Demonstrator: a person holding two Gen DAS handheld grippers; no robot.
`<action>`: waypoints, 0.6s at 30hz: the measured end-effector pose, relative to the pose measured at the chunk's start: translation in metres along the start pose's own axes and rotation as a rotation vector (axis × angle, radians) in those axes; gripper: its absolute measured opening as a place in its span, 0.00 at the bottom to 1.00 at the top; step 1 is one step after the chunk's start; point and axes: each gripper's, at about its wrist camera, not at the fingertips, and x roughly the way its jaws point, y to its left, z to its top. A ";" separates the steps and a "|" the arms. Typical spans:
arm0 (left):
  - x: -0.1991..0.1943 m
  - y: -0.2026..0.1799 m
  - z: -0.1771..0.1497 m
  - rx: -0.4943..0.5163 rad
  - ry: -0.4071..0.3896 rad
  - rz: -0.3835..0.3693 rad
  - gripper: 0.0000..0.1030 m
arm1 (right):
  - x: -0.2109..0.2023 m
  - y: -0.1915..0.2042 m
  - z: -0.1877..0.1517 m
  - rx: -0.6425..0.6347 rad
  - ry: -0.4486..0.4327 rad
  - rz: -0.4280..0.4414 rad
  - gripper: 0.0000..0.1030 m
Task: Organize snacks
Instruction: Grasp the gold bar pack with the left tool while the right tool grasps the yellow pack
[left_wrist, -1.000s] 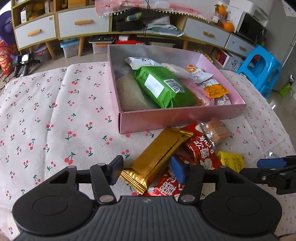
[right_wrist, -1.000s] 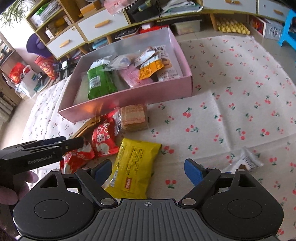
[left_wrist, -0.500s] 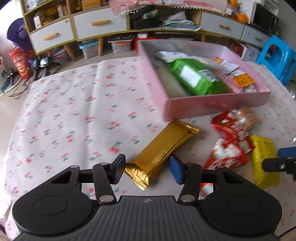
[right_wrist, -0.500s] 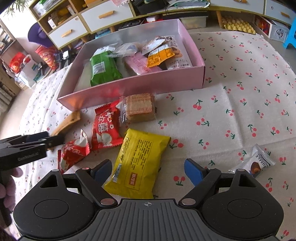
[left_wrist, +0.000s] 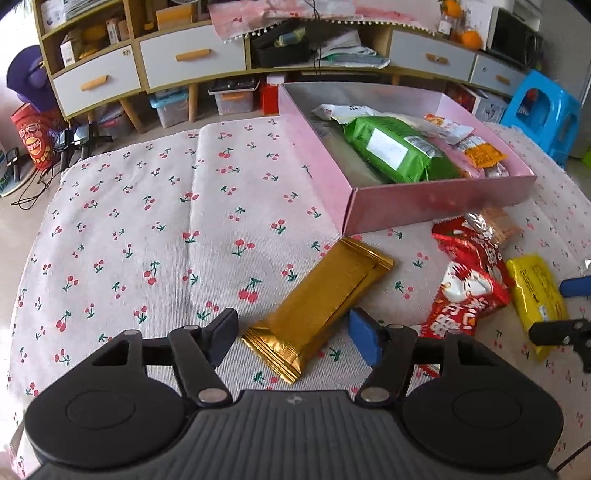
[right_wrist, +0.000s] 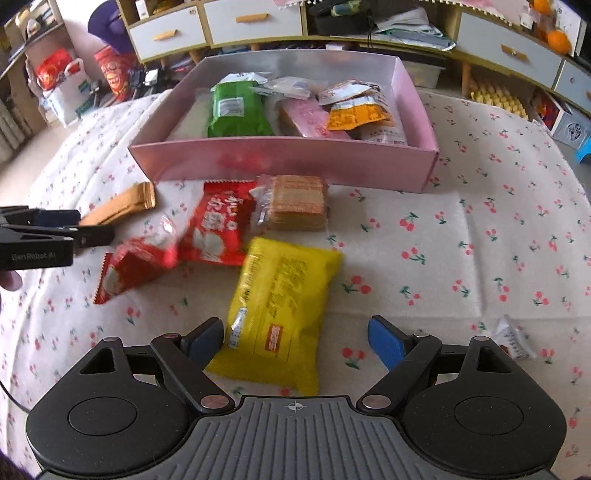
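Straddling the gold snack bar, your left gripper jaws just widened, untouching; right gripper jaws gape over yellow packet.

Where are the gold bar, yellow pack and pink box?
gold bar (left_wrist: 325, 299), left wrist view, middle of wrapper.
yellow pack (right_wrist: 280, 310), right wrist view, centre of front face.
pink box (right_wrist: 280, 158), right wrist view, near outer wall.

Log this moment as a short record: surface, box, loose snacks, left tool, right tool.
surface: cherry-print cloth
box: pink box, already holding green pack and other snacks
loose snacks: gold bar, two red packs, wafer pack, yellow pack
left tool: has just been opening, astride gold bar's near end, not pressing
right tool: open around yellow pack
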 end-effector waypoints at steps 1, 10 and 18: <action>-0.001 0.000 -0.001 0.006 0.006 -0.010 0.60 | -0.001 -0.003 -0.001 -0.001 0.003 -0.005 0.85; -0.002 -0.004 -0.001 0.039 0.023 -0.051 0.61 | -0.005 -0.027 -0.003 0.017 -0.001 -0.011 0.85; 0.003 -0.008 0.002 0.016 -0.029 -0.022 0.50 | -0.002 -0.013 -0.001 -0.017 -0.023 -0.008 0.84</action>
